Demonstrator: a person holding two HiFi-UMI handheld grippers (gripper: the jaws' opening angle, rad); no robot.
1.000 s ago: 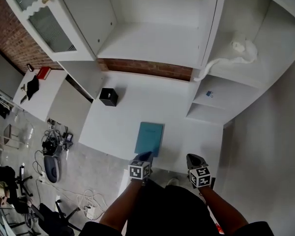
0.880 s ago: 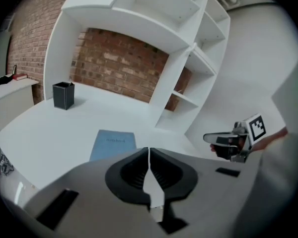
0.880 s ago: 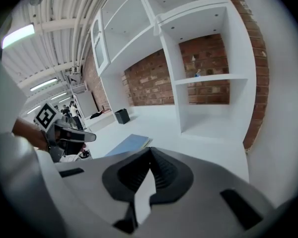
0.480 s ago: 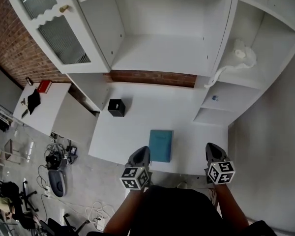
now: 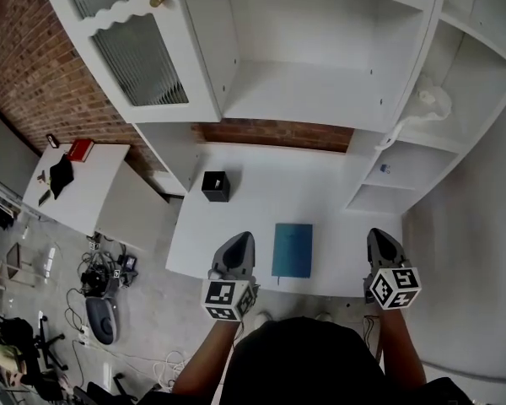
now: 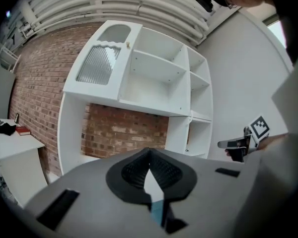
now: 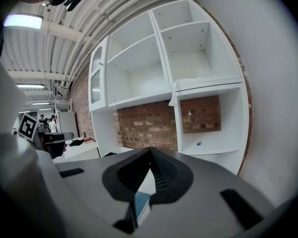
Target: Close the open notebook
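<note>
While the notebook (image 5: pixel 292 250) lies shut and flat on the desk (image 5: pixel 261 197), near its front edge, both grippers are held in the air on either side of it, touching nothing: the left gripper (image 5: pixel 239 245) just beside it, the right gripper (image 5: pixel 381 245) farther off. Each gripper view shows the jaws pressed together and empty, pointing toward the shelves (image 5: pixel 320 83). A black box (image 5: pixel 215 186) stands farther back on the desk, left of the notebook.

Bright, even lighting; sharp frames, with strong fisheye bending at edges.
</note>
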